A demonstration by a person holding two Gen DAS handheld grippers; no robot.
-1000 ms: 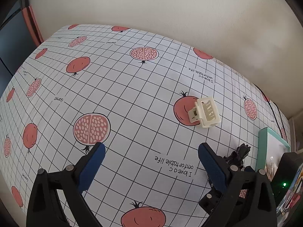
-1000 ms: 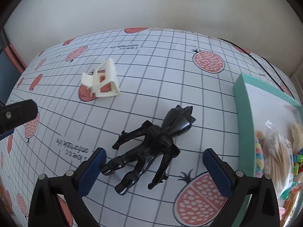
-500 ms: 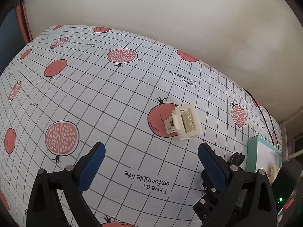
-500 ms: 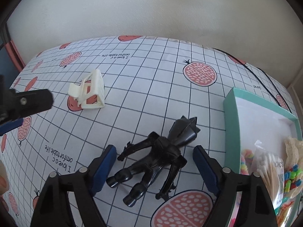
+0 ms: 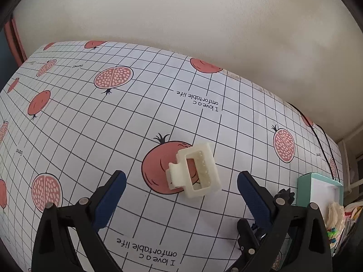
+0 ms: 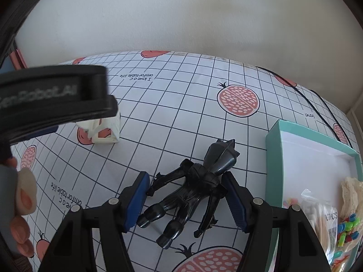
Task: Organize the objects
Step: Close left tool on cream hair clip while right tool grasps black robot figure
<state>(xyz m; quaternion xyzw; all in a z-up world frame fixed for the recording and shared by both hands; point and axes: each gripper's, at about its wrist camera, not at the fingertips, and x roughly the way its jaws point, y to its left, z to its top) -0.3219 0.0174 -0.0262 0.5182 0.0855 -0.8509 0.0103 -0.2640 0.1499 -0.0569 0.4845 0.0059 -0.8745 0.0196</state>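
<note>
Left gripper [image 5: 180, 188] has closed in on cream plastic hair claw clip [image 5: 194, 170], jaws wide, clip lying on pomegranate-print tablecloth [image 5: 90, 136]. Right gripper [image 6: 187, 200] straddles glossy black toy figure [image 6: 192, 185], unclamped. Grasp step; next likely squeeze, carry to teal box [image 6: 275, 158].

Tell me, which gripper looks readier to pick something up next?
The right gripper, probably: its open fingers already straddle the black toy figure beside the teal box. The left gripper is open too, but the cream hair clip lies ahead of its fingertips.
</note>
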